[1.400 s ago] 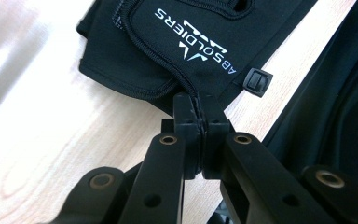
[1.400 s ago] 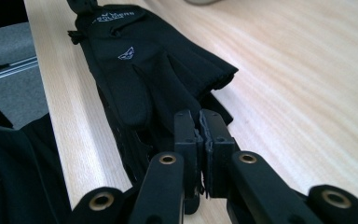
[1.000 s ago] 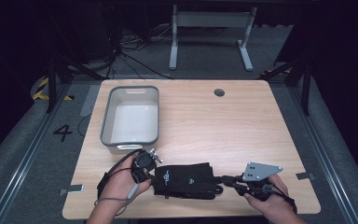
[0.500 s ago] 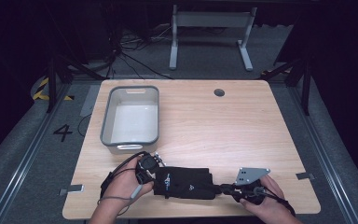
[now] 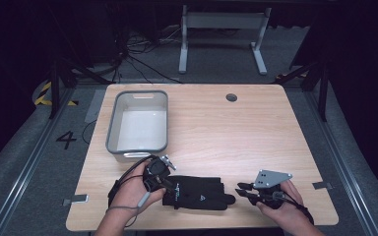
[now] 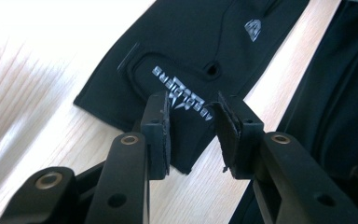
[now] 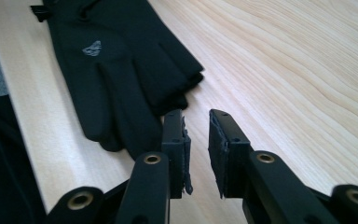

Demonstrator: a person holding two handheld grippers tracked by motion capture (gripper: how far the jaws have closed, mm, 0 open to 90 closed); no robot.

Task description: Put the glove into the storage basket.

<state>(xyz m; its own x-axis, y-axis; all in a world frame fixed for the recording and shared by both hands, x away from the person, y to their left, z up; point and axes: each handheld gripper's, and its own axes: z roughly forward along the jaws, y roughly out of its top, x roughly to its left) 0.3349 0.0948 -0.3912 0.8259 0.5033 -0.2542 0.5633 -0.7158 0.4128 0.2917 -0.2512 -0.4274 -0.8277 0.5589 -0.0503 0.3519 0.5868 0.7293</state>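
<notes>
A black glove (image 5: 197, 193) lies flat near the table's front edge, cuff to the left and fingers to the right. My left gripper (image 5: 170, 184) is at the cuff. Its jaws have just been opening and stand apart above the cuff's printed tab (image 6: 182, 88), with the pads off the fabric. My right gripper (image 5: 241, 189) is just off the glove's fingertips (image 7: 121, 135). Its jaws have also just been opening, and only bare wood lies between them. The left gripper (image 6: 191, 116) and right gripper (image 7: 196, 126) both show a clear gap.
A grey bin (image 5: 113, 142) stands at the table's left, just behind my left hand. A round cable hole (image 5: 232, 97) sits near the far edge. The wooden table (image 5: 256, 137) stretches bare to the right and back. Dark clothing (image 6: 335, 116) borders the front edge.
Both grippers' jaws have opened and let go of the glove, which now lies loose on the table. The hands have hardly shifted.
</notes>
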